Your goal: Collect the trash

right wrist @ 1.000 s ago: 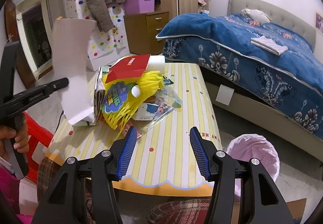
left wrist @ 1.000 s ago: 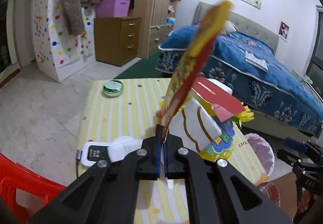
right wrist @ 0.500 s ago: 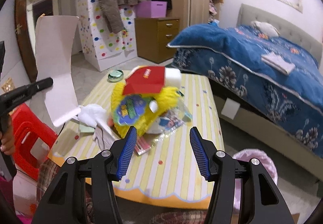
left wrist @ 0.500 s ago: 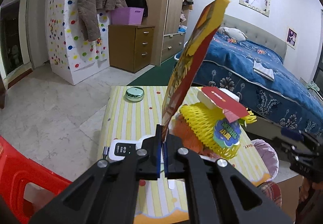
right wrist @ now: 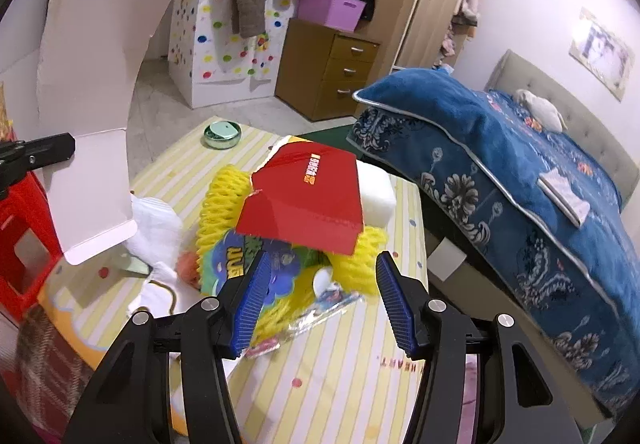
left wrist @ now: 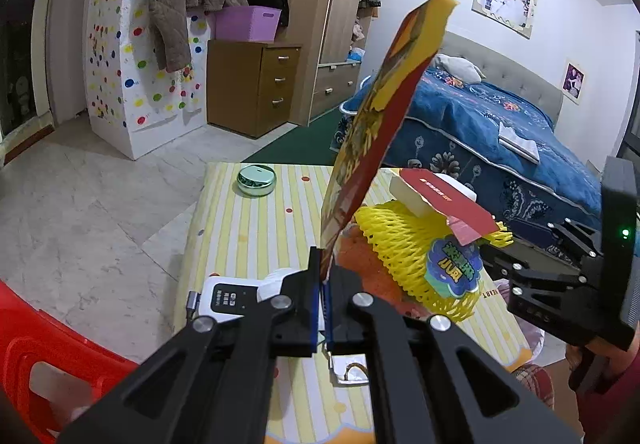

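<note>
Cardboard sheet (left wrist: 372, 132) stands pinched in the left tool (left wrist: 320, 284); right tool (right wrist: 320, 284), wide and empty, hovers before the trash pile (right wrist: 296, 212); only its view shows the worktop's (right wrist: 344, 360) bare near edge.

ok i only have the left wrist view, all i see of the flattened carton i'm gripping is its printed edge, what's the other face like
Observer: The flattened carton is plain white on that face, with a folded flap at the bottom.
Operator: are the right jaws on anything
Observer: No, the right gripper is open and holds nothing, hanging just short of the yellow foam net.
Operator: anything under that net
Observer: A clear plastic wrapper sticks out from beneath it.
</note>
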Motion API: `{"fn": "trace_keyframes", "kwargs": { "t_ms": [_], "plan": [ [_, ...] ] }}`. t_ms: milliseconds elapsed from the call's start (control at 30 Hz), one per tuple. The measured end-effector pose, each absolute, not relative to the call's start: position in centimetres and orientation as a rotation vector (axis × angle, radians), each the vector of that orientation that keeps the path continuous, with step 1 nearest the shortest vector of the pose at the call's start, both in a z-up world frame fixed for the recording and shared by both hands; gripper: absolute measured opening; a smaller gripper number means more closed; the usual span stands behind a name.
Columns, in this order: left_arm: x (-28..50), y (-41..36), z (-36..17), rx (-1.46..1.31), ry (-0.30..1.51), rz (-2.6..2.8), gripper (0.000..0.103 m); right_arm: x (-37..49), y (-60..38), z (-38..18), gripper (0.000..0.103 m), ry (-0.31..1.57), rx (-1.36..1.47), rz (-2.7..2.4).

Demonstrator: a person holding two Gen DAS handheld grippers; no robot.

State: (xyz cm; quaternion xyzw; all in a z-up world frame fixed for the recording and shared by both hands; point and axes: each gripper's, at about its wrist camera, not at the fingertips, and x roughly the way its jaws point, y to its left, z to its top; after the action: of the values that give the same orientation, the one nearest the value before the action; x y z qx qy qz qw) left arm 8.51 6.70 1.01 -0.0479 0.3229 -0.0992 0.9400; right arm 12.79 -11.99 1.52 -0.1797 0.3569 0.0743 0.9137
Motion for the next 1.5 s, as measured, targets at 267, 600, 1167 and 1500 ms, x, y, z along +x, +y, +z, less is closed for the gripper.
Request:
{"fn": "trace_keyframes", "kwargs": {
  "t_ms": [267, 600, 1167, 1500],
  "plan": [
    [9.4, 6.7, 0.3, -0.109, 0.675, -0.213, 0.000, 14.8, -9.9, 0.9, 0.050, 0.722, -0.487, 0.197],
    [9.0, 6.6, 0.1, -0.109, 0.678, -0.212, 0.000, 14.2, -10.4, 1.5, 0.002, 0.717, -0.417, 0.238],
    [7.4, 7.2, 0.8, -0.123, 0.654, -0.198, 0.000, 11.1, -11.9, 5.0, 0.000, 0.610, -0.268, 0.271],
    [6.2, 5.8, 4.7, -0.095, 0.568, -0.242, 0.000, 9.1, -15.5, 9.6, 0.000, 0.470, -0.114, 0.222]
  ]
}}
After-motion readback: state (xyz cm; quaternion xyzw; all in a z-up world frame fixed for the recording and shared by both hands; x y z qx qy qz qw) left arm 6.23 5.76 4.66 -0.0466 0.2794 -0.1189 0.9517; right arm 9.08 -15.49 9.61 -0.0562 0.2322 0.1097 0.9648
